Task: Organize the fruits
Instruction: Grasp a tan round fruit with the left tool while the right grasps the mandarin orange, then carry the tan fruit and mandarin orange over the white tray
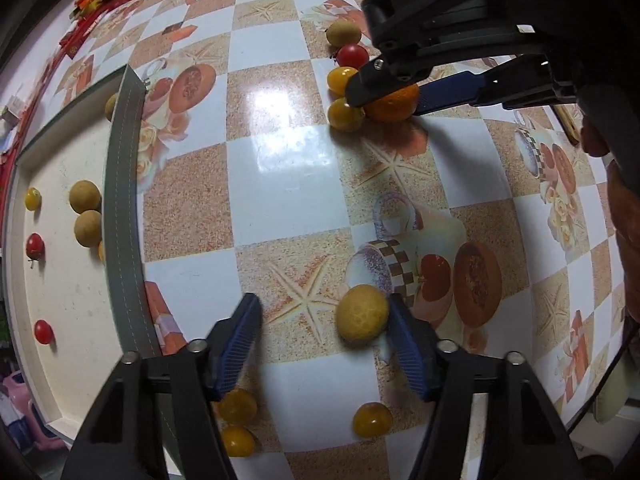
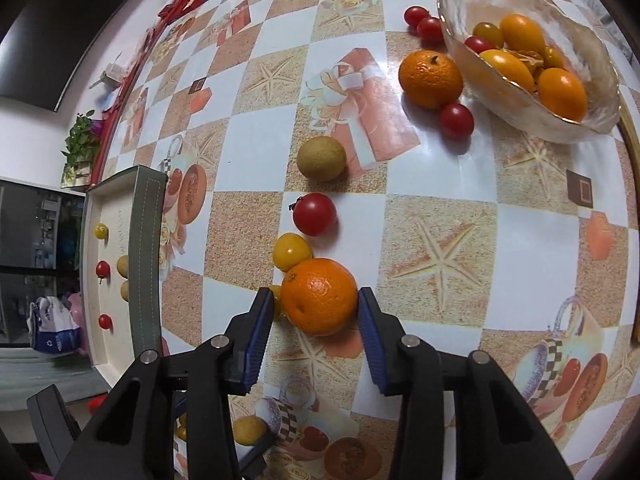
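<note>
- Your right gripper (image 2: 312,332) straddles the orange (image 2: 319,297); its pads aren't clearly pressing yet, so centre it before squeezing.
- Your left gripper (image 1: 320,344) stands apart, one pad against the longan (image 1: 362,313).
- Avoid nudging the yellow tomato (image 2: 291,251) touching the orange.

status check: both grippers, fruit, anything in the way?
Left hand-held gripper open around longan. Right hand-held gripper straddling orange, pads not clearly pressing. Yellow tomato crowds the orange.
</note>
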The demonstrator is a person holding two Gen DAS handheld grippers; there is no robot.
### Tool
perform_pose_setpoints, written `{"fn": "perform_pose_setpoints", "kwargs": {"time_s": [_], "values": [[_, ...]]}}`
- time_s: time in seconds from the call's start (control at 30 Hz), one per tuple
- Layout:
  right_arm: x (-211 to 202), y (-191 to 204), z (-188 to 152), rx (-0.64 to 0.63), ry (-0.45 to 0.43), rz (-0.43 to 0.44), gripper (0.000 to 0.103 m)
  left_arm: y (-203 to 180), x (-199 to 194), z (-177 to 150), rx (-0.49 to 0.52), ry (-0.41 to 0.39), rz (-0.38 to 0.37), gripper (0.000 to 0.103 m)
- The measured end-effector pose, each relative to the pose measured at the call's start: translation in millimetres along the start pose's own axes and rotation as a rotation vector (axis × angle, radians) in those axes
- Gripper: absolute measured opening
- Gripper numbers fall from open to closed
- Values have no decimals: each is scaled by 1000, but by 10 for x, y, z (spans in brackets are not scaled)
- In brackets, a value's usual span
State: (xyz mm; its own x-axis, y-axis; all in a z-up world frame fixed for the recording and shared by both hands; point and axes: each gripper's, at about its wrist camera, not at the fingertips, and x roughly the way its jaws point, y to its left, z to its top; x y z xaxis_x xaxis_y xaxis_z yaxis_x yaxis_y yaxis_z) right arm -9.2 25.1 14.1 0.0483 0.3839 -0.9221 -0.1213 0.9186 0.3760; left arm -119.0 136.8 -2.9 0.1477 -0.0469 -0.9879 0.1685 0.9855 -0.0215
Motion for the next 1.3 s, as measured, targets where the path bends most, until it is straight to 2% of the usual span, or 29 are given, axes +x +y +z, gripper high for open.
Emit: {"fn": "perform_pose_setpoints", "kwargs": {"time_s": [0.03,0.1,0.17,0.27,0.6,0.93,1.3], "values": [[-16,-12,-1,3,-6,-9,41,8,-2,6,0,-5,3,56],[-41,-53,-16,15,-9,-13,41,11,-16,14,-2,-15,-4,36],[-82,-90,-43,21,-16,-16,41,57,-28,35,-13,-14,-33,27],[-162,-150,-108,29,-25,-17,41,168,-42,70,-45,-8,-77,27],[-376,-213,-494,41,-25,-10,41,365,-267,40,-93,-24,-154,27],[-475,-81,-725,29,-16,-1,41,550,-537,-15,-100,-63,-142,27],[-504,244,-732,-21,-5,-5,41,1086,-734,-237,-182,-91,-98,27]]}}
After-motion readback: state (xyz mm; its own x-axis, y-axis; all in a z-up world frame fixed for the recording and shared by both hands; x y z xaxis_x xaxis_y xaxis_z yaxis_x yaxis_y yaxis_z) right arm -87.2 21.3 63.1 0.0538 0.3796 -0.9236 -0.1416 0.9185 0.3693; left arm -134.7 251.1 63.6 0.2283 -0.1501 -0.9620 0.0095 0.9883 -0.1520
